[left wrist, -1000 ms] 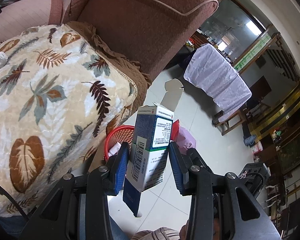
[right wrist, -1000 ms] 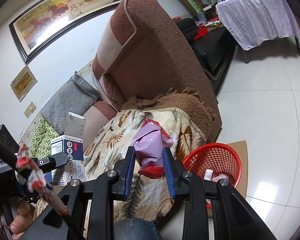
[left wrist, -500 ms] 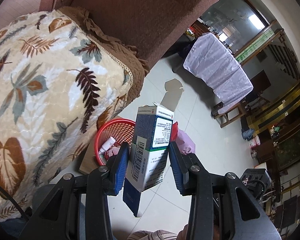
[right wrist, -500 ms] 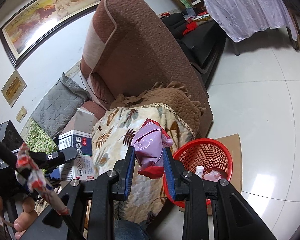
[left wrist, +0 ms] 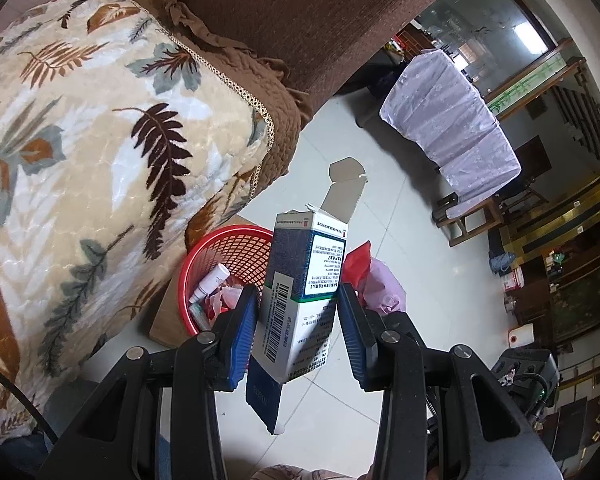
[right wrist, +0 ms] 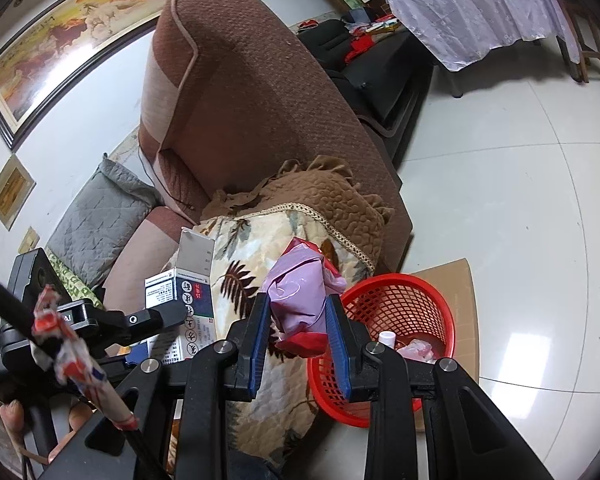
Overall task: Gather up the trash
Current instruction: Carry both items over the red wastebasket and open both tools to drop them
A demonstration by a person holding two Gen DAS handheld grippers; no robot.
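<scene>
My left gripper is shut on a blue and white medicine box whose top flap stands open. It hangs above the floor, just right of a red mesh basket that holds a small white bottle and crumpled scraps. My right gripper is shut on a crumpled pink and red plastic wrapper. The red basket lies right of it and lower, on a cardboard sheet. The same box shows at the left, and the wrapper shows right of the box.
A brown sofa with a leaf-print blanket stands directly left of the basket. A table under a lilac cloth is further back. White tiled floor spreads to the right. A hand holds the left gripper's handle.
Both grippers have moved off the sofa toward the basket, each with its item in it. The basket now appears larger and closer in both views.
</scene>
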